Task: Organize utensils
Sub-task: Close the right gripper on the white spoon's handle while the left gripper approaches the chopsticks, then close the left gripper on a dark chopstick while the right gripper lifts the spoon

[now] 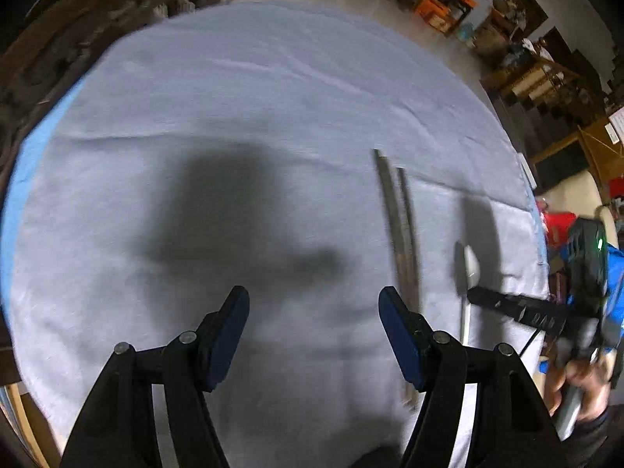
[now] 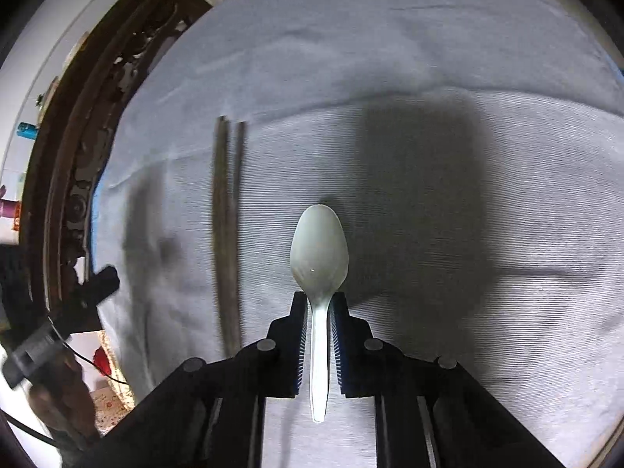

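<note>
A white plastic spoon [image 2: 319, 257] lies bowl-forward on the pale blue cloth [image 2: 390, 58]. My right gripper [image 2: 319, 304] has its jaws close around the spoon's neck, one on each side of the handle. A pair of dark chopsticks [image 2: 228, 234] lies side by side to the left of the spoon. In the left wrist view my left gripper [image 1: 314, 300] is open and empty above the cloth [image 1: 253, 97], with the chopsticks [image 1: 401, 230] by its right finger, the spoon [image 1: 468, 273] further right, and the right gripper's finger [image 1: 503, 306] at the spoon.
The cloth covers a round table with a carved dark wooden rim [image 2: 78, 156]. Shelves and clutter [image 1: 526, 58] stand beyond the table's far right edge. The person's hand [image 1: 581, 382] holds the right gripper at the right edge.
</note>
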Action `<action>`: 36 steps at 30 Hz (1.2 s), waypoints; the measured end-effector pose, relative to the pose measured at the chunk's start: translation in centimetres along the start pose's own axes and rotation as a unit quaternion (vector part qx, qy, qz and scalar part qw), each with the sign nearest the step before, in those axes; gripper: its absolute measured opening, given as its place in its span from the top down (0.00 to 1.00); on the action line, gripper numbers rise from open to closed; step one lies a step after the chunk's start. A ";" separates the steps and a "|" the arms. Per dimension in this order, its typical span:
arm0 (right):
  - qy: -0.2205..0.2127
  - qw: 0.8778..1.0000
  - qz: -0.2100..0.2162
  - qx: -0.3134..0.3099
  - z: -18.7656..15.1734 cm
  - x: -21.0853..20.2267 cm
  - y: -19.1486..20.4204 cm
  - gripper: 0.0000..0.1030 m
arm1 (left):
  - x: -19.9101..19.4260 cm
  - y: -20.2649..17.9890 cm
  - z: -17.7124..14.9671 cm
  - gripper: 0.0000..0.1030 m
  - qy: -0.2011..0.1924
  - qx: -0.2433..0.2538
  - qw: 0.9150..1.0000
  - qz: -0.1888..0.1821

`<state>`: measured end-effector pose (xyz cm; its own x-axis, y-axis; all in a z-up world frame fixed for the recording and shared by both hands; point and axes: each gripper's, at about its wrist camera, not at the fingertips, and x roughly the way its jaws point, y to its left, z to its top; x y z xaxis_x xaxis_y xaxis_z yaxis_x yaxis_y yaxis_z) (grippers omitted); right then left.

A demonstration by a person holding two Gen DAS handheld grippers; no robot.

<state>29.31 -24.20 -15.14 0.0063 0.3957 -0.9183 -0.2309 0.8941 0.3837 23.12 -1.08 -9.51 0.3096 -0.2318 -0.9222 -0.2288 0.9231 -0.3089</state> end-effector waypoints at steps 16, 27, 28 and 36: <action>0.005 0.999 0.033 -0.003 0.0 -0.3 -2.4 0.87 | 7.3 -6.1 3.7 0.54 0.107 0.009 0.992 0.071; 0.046 0.998 -0.004 -0.038 1.0 -0.2 -1.5 0.86 | 9.0 -7.7 5.8 0.89 0.183 0.063 0.977 0.092; 0.052 0.998 -0.011 -0.042 1.1 -0.2 -1.3 0.86 | 9.1 -7.8 5.8 0.90 0.189 0.074 0.974 0.097; 0.109 0.987 -0.084 -0.082 2.9 1.1 1.6 0.86 | 10.9 -10.0 6.6 0.88 0.206 0.096 0.966 0.126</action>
<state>31.74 -21.74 -15.29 -0.1470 0.1741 -0.9737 -0.3991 0.8903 0.2194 34.85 -10.84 -14.94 -0.1357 -0.0591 -0.9890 -0.0620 0.9968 -0.0510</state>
